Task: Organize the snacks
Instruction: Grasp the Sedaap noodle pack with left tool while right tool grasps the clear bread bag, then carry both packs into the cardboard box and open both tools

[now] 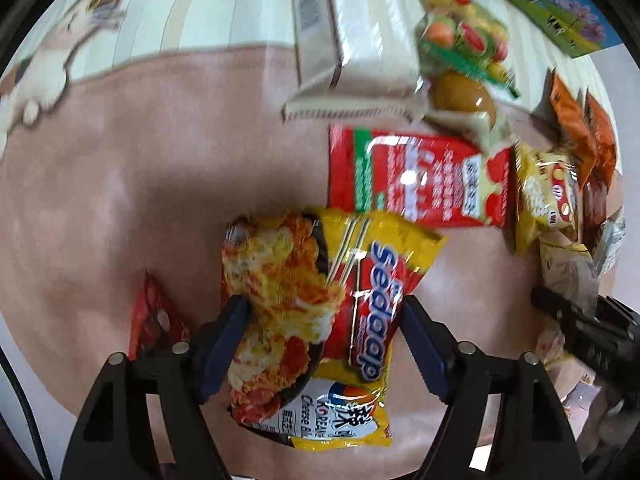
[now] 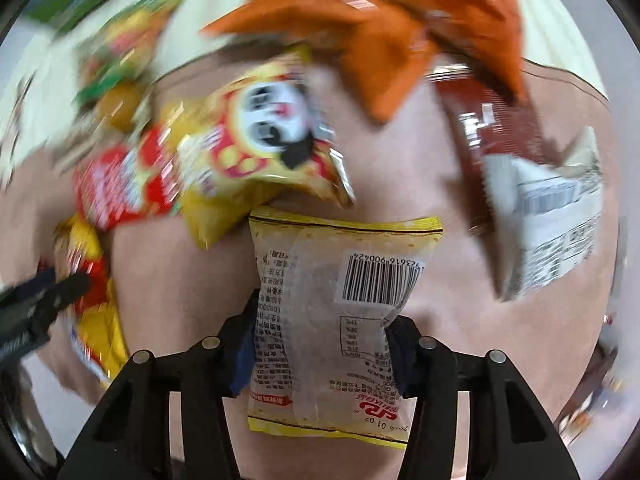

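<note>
Snacks lie scattered on a pink cloth [image 1: 120, 200].

Left wrist view: the left gripper [image 1: 324, 312] points down over a yellow noodle packet [image 1: 320, 300]. Its blue pads sit against both sides of the packet, clamped on it. A red packet [image 1: 416, 178] lies just beyond it, partly under its far edge. A white box [image 1: 340, 40] stands farther off, a fruit-print bag [image 1: 460, 48] to its right. Yellow and orange bags crowd the right edge, where the other gripper's black body shows. A small red packet [image 1: 154, 316] lies near left.

Right wrist view: the right gripper [image 2: 320, 320] is clamped on a clear, yellow-edged packet [image 2: 336, 300], barcode side up, pinched at its waist. A panda bag [image 2: 260, 136] lies beyond, touching its far left corner. Orange bags [image 2: 380, 40] lie at the far side, a white wrapper [image 2: 556, 216] to the right. The scene is blurred.
</note>
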`<action>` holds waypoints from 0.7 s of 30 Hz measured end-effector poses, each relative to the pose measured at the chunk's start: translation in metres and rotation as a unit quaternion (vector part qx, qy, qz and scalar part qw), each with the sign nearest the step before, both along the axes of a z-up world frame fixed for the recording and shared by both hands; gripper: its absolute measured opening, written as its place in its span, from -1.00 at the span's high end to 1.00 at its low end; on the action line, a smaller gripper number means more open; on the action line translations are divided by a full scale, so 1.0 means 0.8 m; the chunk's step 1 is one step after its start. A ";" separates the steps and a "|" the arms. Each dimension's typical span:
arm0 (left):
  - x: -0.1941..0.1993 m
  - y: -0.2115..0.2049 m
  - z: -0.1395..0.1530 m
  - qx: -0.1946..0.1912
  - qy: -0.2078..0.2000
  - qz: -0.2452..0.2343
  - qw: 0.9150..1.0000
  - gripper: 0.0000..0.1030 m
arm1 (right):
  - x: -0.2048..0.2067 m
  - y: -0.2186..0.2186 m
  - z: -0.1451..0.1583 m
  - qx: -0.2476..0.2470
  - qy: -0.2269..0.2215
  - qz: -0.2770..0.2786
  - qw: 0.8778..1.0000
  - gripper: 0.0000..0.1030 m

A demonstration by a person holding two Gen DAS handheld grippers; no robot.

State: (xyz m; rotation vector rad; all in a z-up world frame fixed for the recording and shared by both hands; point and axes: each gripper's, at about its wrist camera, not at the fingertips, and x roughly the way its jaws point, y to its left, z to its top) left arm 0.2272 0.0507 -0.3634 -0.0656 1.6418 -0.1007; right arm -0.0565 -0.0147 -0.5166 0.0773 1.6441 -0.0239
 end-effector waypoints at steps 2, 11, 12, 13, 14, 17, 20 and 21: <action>0.005 -0.001 -0.008 0.007 -0.009 -0.010 1.000 -0.49 | -0.008 0.016 0.001 0.003 0.002 0.019 1.000 -0.06; 0.045 -0.048 -0.047 -0.024 -0.009 -0.024 0.999 -0.44 | -0.058 -0.003 -0.023 -0.036 0.010 0.054 0.998 -0.05; 0.051 -0.052 -0.051 -0.013 -0.004 -0.039 0.999 -0.44 | -0.059 -0.004 -0.025 -0.033 0.013 0.047 0.998 -0.05; 0.052 -0.052 -0.052 -0.012 -0.003 -0.054 0.998 -0.44 | -0.060 -0.005 -0.028 -0.025 0.018 0.040 0.999 -0.05; 0.055 -0.052 -0.055 -0.013 -0.001 -0.070 0.997 -0.44 | -0.059 -0.007 -0.030 -0.014 0.021 0.028 0.999 -0.09; 0.057 -0.042 -0.070 -0.022 0.021 -0.077 0.997 -0.49 | -0.059 -0.010 -0.037 0.012 0.029 -0.005 1.000 -0.25; 0.061 -0.024 -0.106 -0.046 0.041 -0.045 0.997 -0.72 | -0.068 -0.018 -0.051 0.024 0.026 -0.031 0.999 -0.29; 0.063 -0.015 -0.115 -0.056 0.050 -0.032 0.997 -0.74 | -0.070 -0.014 -0.055 0.024 0.024 -0.036 0.999 -0.29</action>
